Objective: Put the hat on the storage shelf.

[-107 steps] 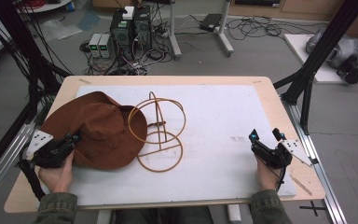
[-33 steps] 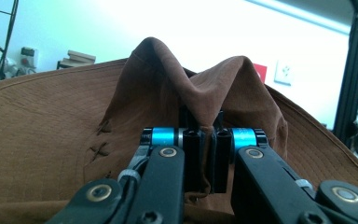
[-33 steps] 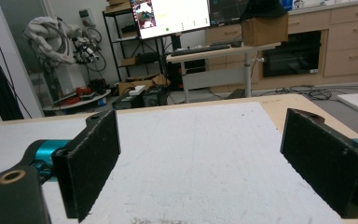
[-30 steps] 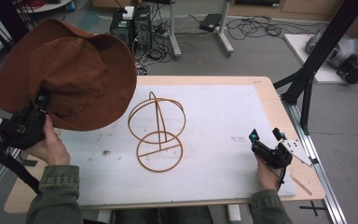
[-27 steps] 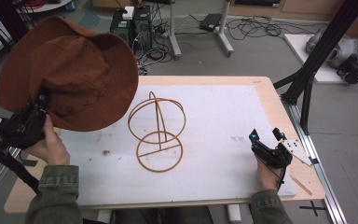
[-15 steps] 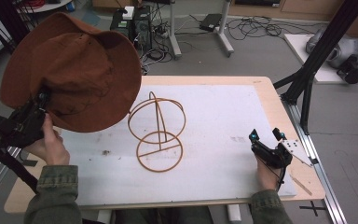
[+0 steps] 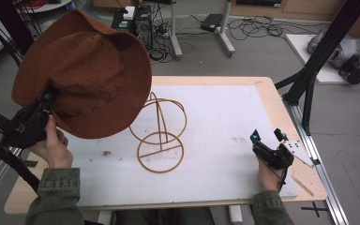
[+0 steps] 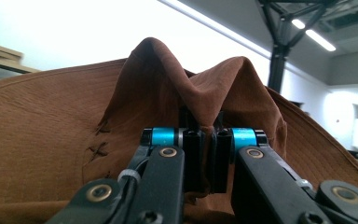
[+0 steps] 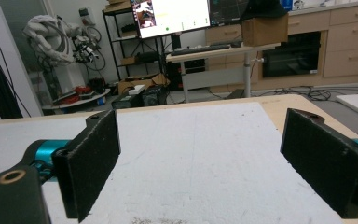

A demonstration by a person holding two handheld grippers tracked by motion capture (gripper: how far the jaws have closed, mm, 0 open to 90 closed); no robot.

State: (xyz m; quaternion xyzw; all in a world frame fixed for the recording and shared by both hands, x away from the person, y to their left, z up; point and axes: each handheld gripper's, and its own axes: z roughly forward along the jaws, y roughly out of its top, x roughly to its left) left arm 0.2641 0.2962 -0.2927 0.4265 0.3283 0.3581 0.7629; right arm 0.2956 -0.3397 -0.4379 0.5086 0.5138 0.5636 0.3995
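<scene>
Above the table's [image 7: 225, 101] left edge, the hat [image 7: 86, 75] hangs clear of the surface, up and left of the wire stand [image 7: 158, 133]. Left gripper [image 7: 41, 110] has its jaws clamped on a fold of brim [image 8: 205, 100]. Right gripper [image 7: 268, 138] rests on the table, jaws apart, nothing between. Judgement: carry the crown level over the stand's top loop, centre it, then lower; release only once seated.

Wire stand [image 7: 158, 136] blocks the mat's [image 7: 225, 117] middle; right half lies free.
</scene>
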